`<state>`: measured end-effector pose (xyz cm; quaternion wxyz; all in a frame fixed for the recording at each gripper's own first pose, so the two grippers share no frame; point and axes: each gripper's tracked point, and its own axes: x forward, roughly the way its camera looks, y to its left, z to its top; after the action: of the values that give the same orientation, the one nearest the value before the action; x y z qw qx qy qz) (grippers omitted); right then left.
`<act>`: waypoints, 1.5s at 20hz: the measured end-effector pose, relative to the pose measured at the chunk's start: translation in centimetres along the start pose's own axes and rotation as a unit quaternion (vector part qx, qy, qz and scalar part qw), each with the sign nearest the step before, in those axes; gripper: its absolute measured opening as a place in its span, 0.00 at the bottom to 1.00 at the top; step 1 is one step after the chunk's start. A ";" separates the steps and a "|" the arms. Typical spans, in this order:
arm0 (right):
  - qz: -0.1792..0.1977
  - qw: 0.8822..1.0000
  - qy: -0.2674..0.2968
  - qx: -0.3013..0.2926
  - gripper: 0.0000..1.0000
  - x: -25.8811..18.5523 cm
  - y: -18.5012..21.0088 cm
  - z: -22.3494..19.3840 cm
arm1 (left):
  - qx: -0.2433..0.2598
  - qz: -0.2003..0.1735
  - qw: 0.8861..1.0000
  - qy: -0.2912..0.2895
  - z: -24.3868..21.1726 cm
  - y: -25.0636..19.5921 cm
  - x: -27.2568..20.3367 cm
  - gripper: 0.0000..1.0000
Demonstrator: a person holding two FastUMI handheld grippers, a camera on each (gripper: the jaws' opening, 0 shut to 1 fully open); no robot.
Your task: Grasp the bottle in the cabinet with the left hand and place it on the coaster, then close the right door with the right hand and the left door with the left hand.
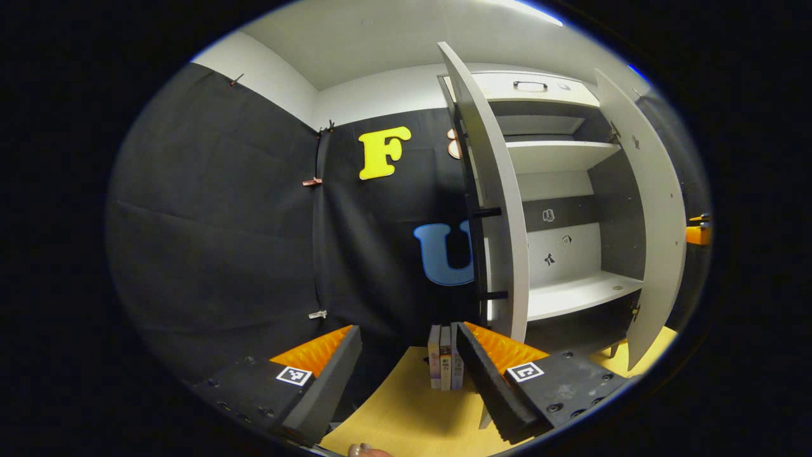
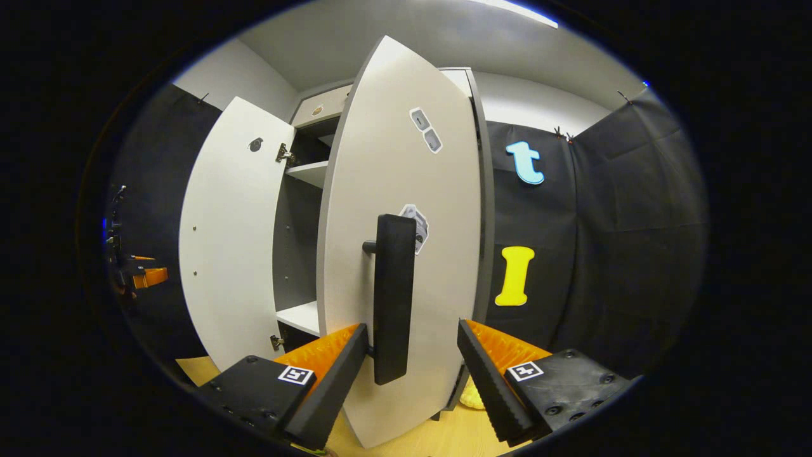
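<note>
Right door [image 2: 406,158] of the cabinet [image 2: 298,241] part-way open, angled towards the camera in the right gripper view, with a long black handle [image 2: 393,298] standing upright on its outer face. Right claw [image 2: 412,327] spread wide around the lower end of that handle, gripping nothing: one finger just beside the handle, possibly touching it, the other well apart. A few small stickers on the door's face above and behind the handle. Under the door's lower corner, a pale yellow bumpy-edged thing [image 2: 472,397] on the bench [image 2: 438,438], too little of it visible to tell what. Left door [image 2: 228,235] swung wide open, hinges visible along its inner edge, a white shelf [image 2: 304,317] and dark inner wall between the two doors. Farther off, beyond the left door, a glimpse of the other gripper. In the left gripper view, the cabinet seen from its left side, both doors standing out from it, two white shelves inside, a few small stickers on the back wall, a drawer [image 1: 530,84] with a dark handle at the top. Left claw [image 1: 407,327] likewise open and holding nothing, pointed at the black cloth wall beside the cabinet. Between its fingers, a few books [image 1: 444,365] standing upright on the yellow bench, close to the foot of the left door. A fingertip [image 1: 368,450] at the bottom edge.
</note>
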<state>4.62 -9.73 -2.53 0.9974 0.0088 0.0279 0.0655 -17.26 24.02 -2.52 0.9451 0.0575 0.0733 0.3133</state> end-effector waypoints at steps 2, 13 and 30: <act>0.013 1.000 0.002 0.010 0.95 0.9 1.3 -0.1 | -0.011 -0.011 1.000 0.003 -0.2 0.0 0.5 0.96; 0.024 0.999 0.028 0.008 0.97 1.0 4.0 -1.4 | 0.008 -0.087 0.996 -0.017 2.4 -2.4 4.0 0.96; -0.039 0.997 0.060 0.015 0.98 -0.3 -0.5 -4.4 | -0.034 -0.189 0.981 -0.027 4.3 -5.5 5.4 0.91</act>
<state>4.17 -10.24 -6.96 0.9955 0.0185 0.0894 0.0269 -9.06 22.62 0.31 0.9903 0.0185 0.0464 0.1297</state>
